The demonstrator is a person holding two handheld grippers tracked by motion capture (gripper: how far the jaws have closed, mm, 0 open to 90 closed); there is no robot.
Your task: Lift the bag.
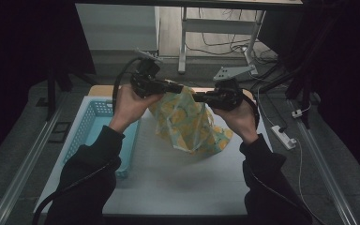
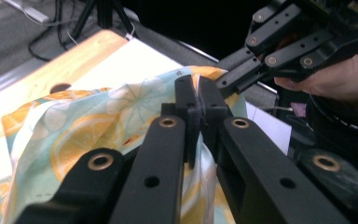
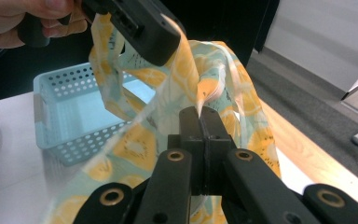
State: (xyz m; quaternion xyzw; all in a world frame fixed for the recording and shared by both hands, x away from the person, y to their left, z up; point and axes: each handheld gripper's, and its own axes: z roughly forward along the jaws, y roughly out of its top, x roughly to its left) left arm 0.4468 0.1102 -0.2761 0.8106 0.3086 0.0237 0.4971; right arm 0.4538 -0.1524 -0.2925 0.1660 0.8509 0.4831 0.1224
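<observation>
A thin plastic bag printed with orange and lemon slices on pale green hangs above the white table, its lower end resting on the surface. My left gripper is shut on the bag's top edge, jaws pressed together on the film. My right gripper is shut on the same top edge, a short way from the left one. The two grippers face each other with the bag's mouth stretched between them. In the right gripper view the left gripper's jaw overlaps the bag at upper left.
A light blue perforated basket stands at the table's left. A wooden strip runs along the far table edge. Beyond it are metal desk legs, cables and a power strip on the floor at right.
</observation>
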